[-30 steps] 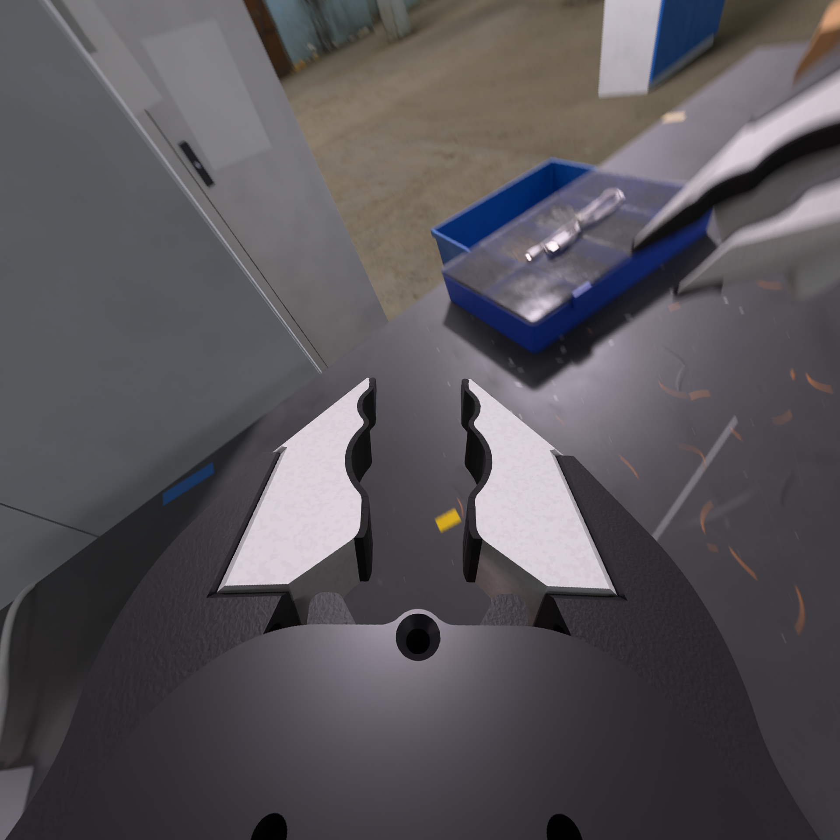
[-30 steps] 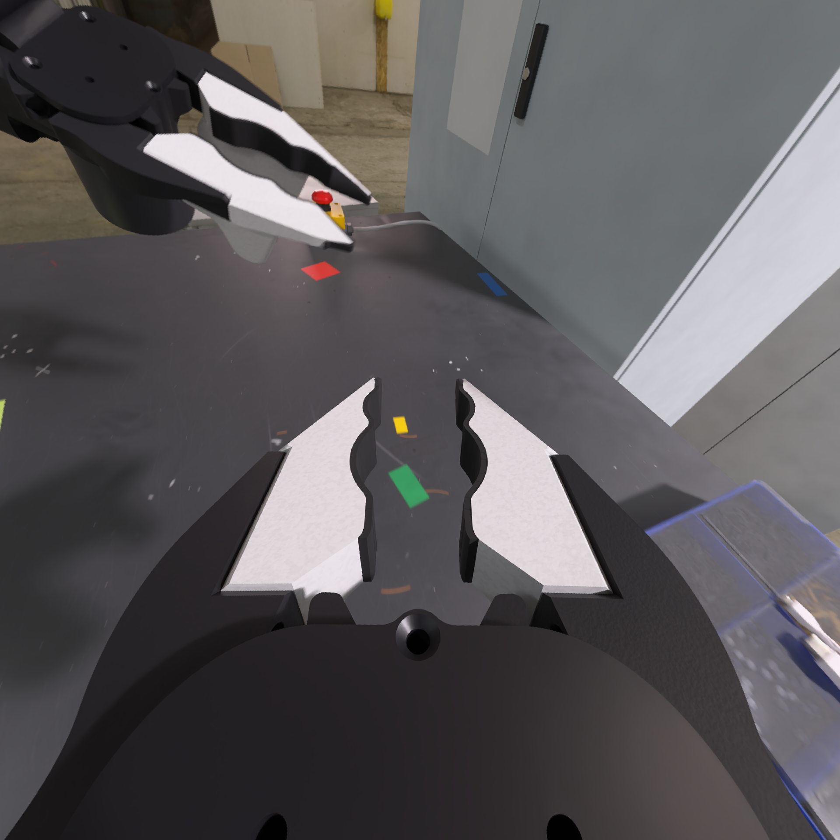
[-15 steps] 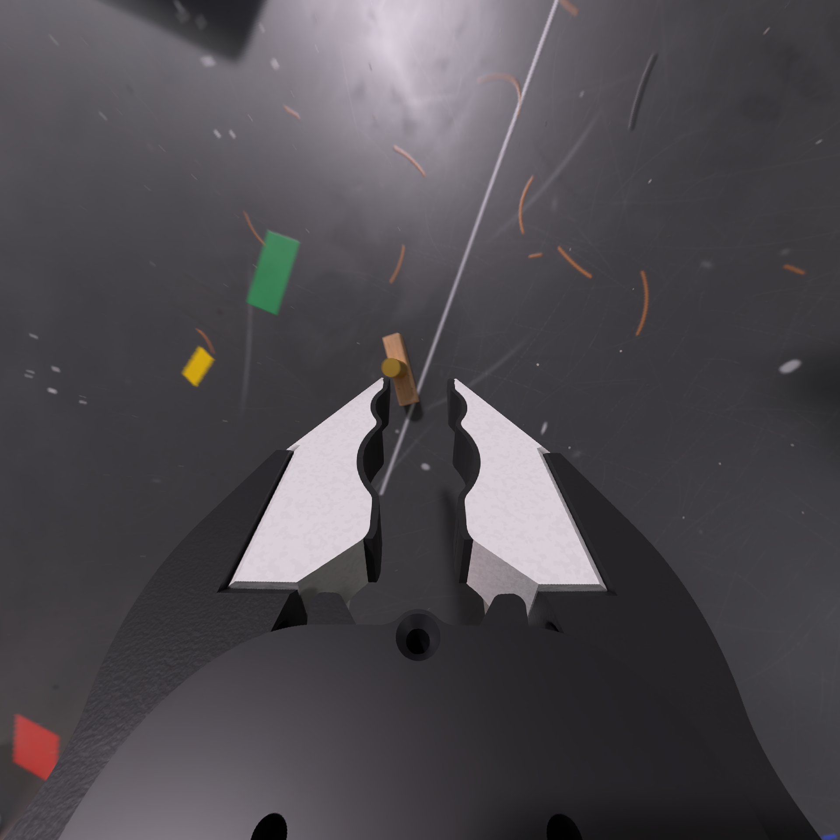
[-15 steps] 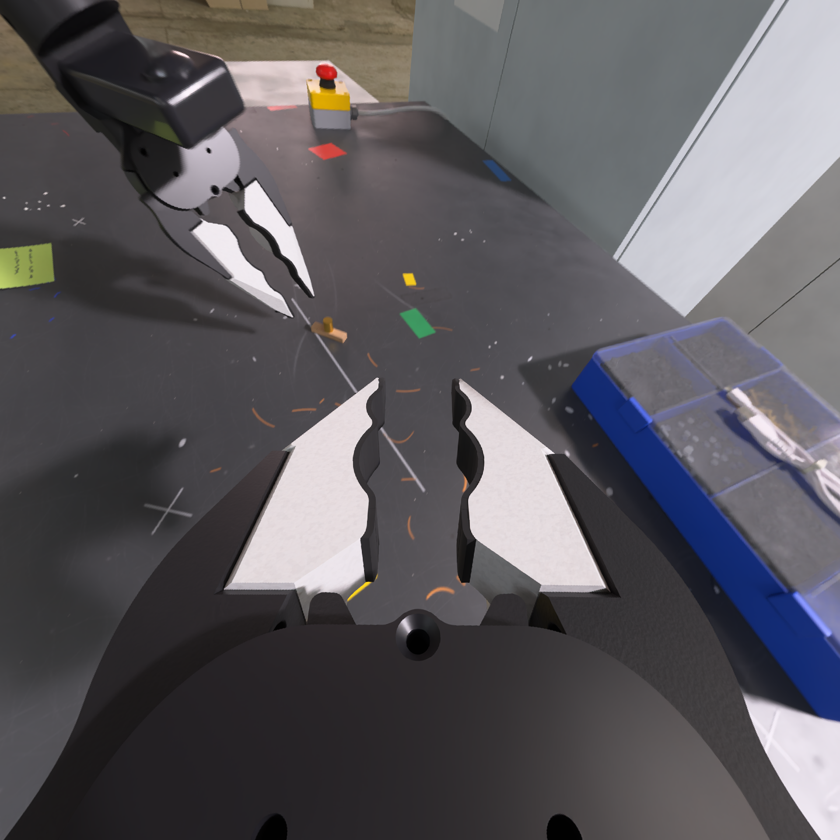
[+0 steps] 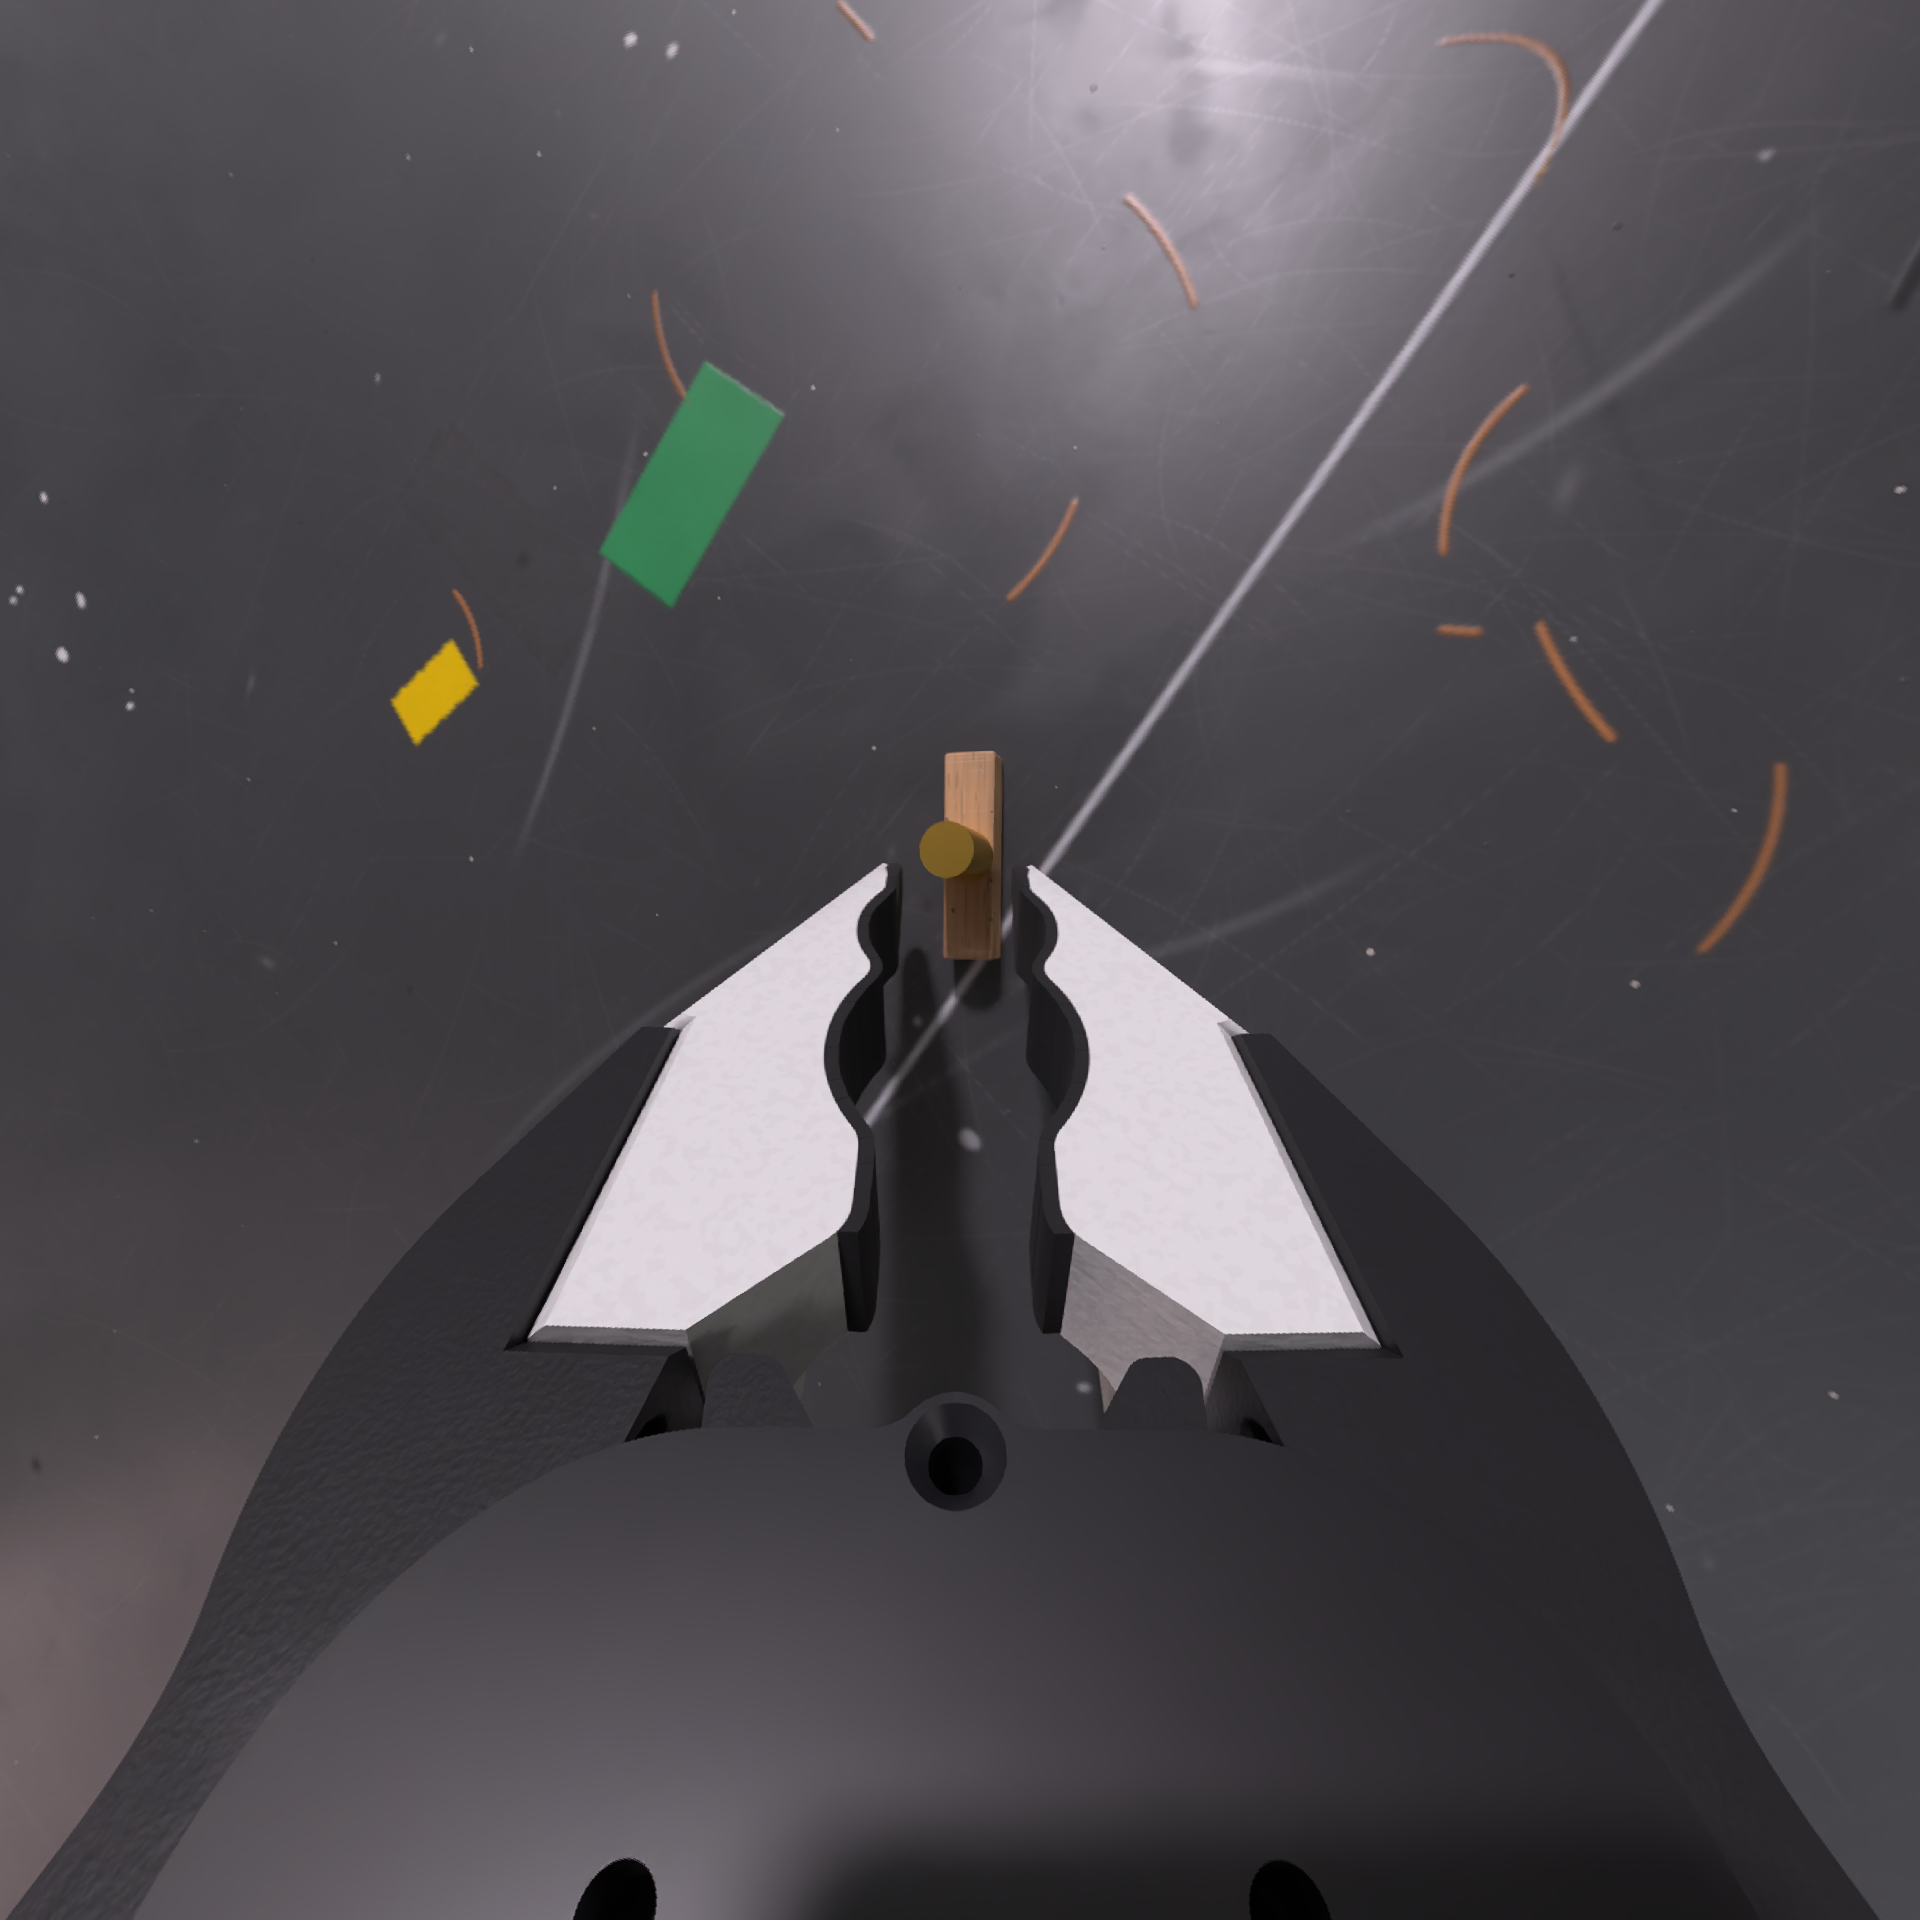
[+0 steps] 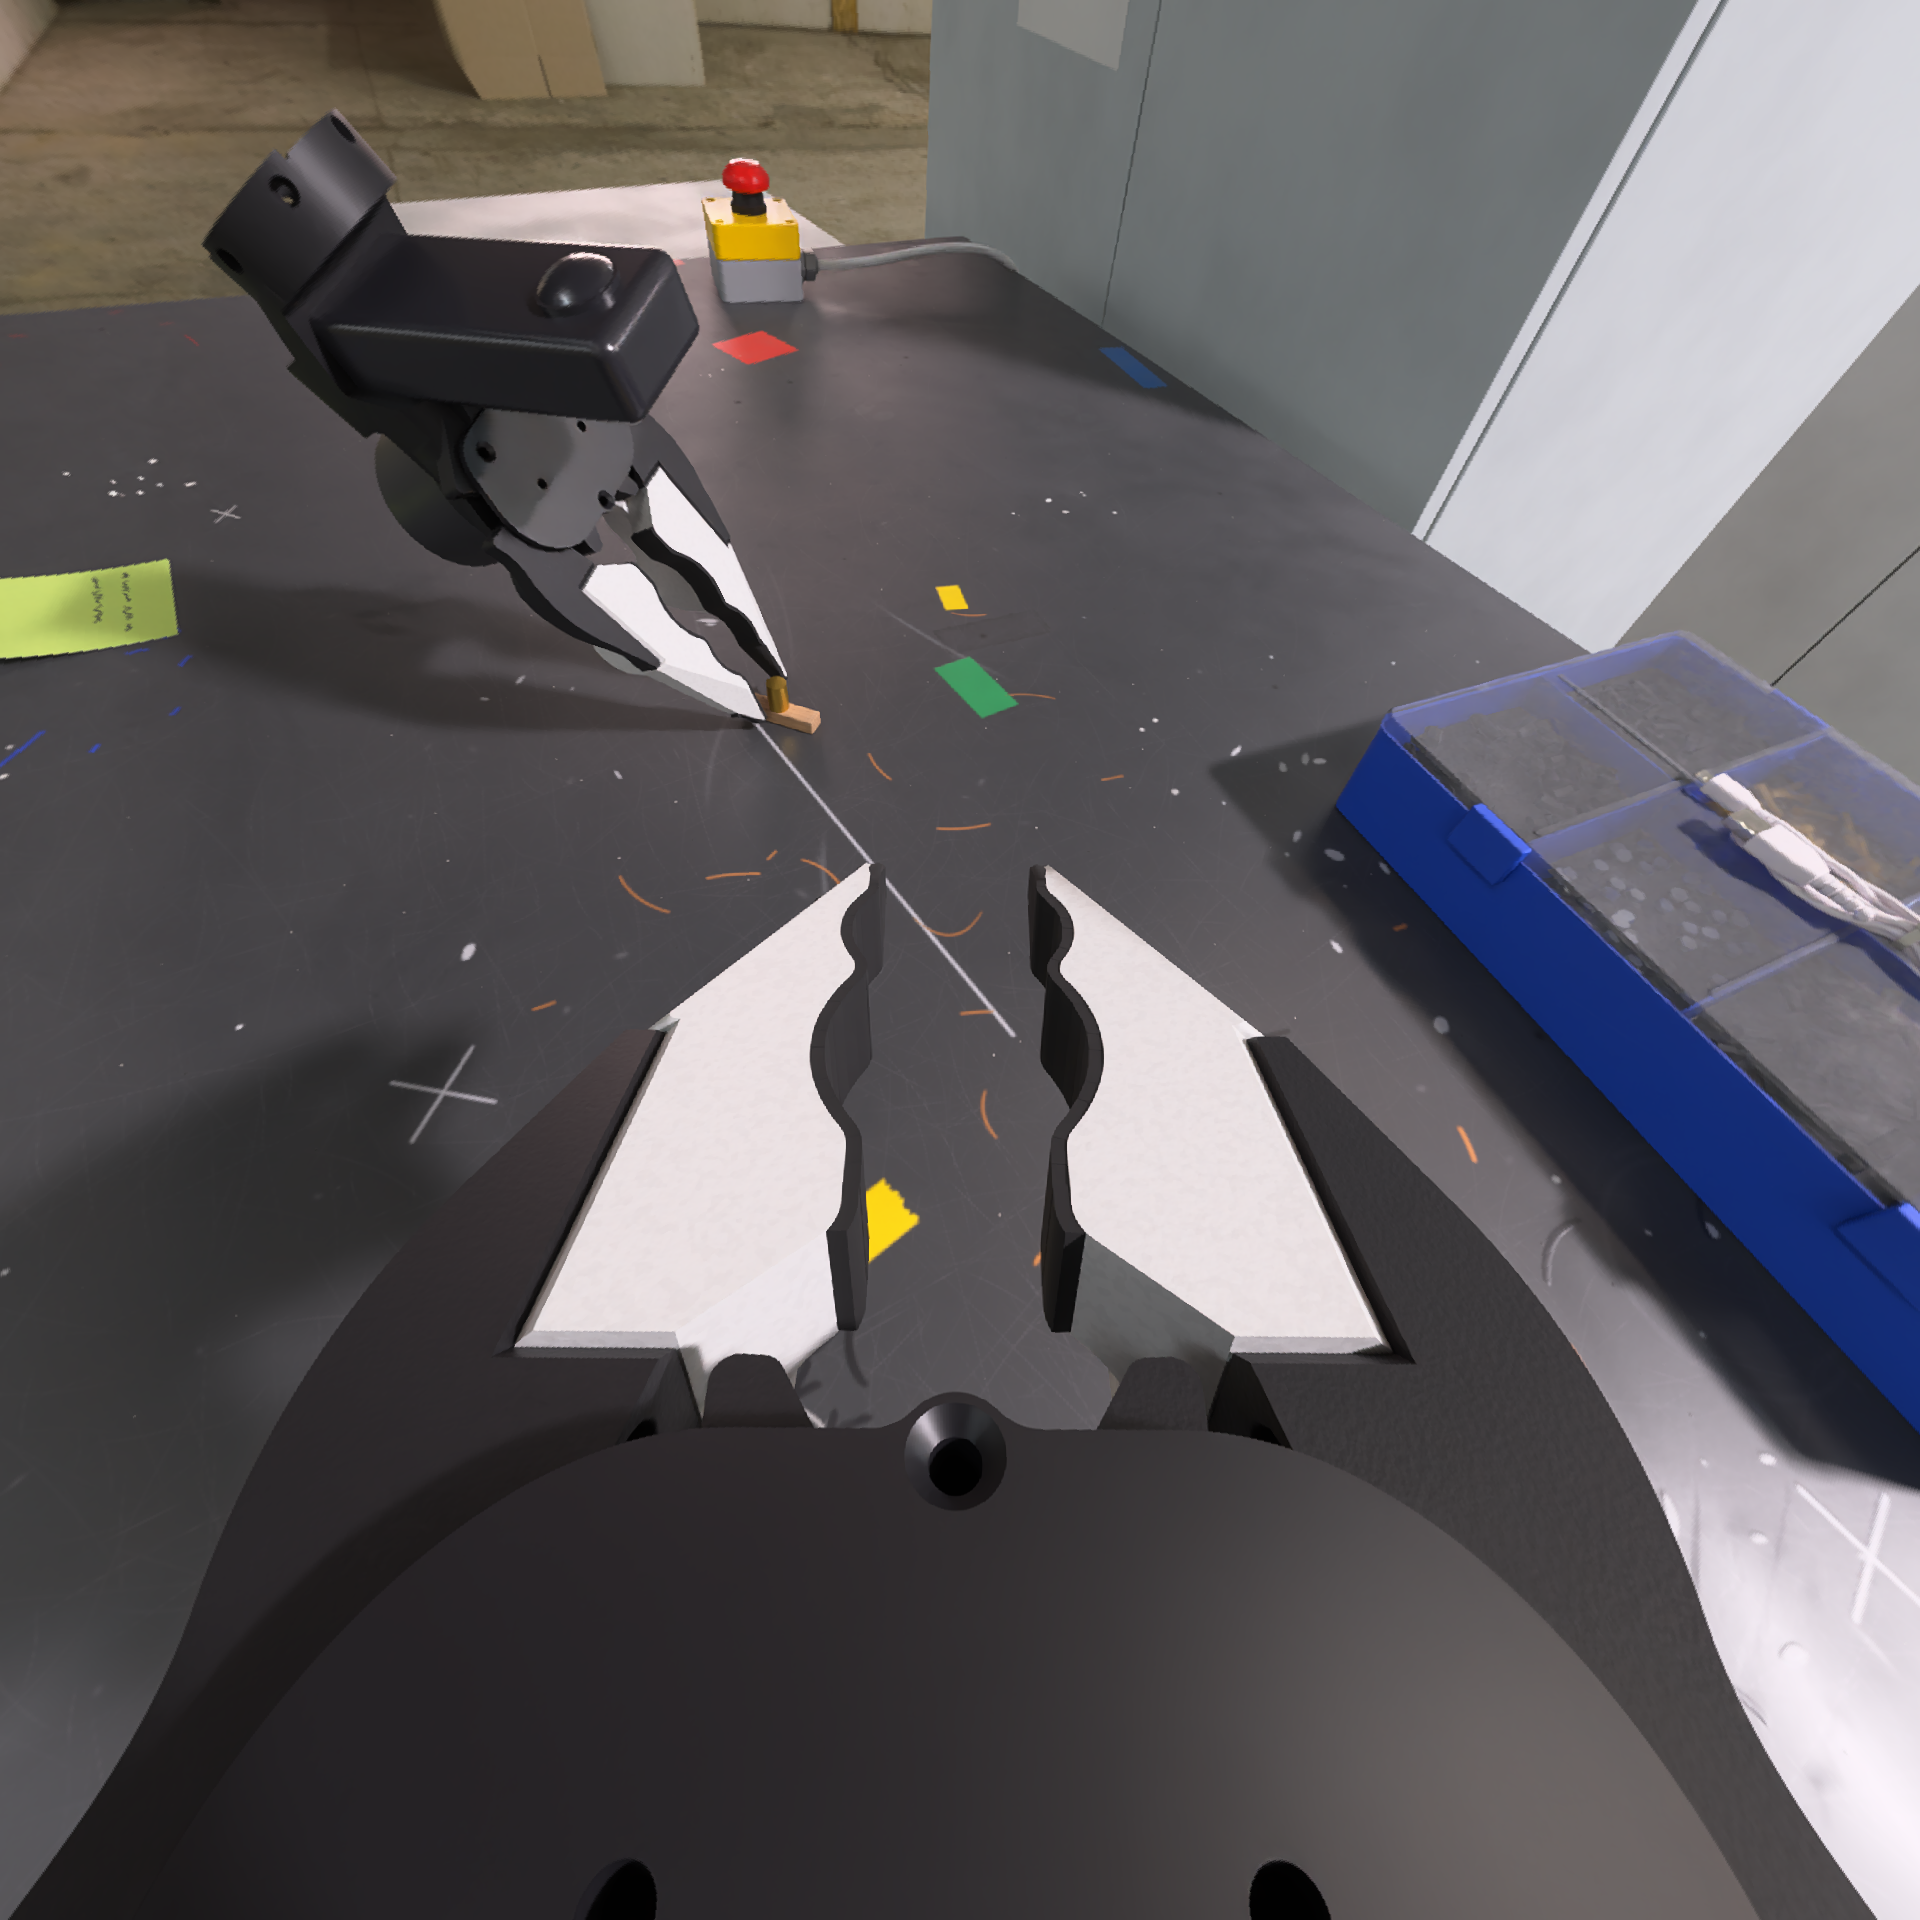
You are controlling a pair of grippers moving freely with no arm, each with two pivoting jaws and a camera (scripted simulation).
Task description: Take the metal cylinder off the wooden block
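A small wooden block lies flat on the dark table. A short brass-coloured metal cylinder stands upright on it. My left gripper points down at them, open, with its tips on either side of the block's near end, just short of the cylinder. In the right wrist view the left gripper has its tips at the cylinder and the block. My right gripper is open and empty, hovering above the table well short of the block.
A blue compartment box with a clear lid sits at the right. An emergency stop box stands at the far edge. Green tape, yellow tape, a green note and copper shavings lie around. Grey cabinets border the right.
The left gripper has tilted down at the table and closed in on the block until its tips flank it, jaws a little narrower. The right gripper has drawn back and risen.
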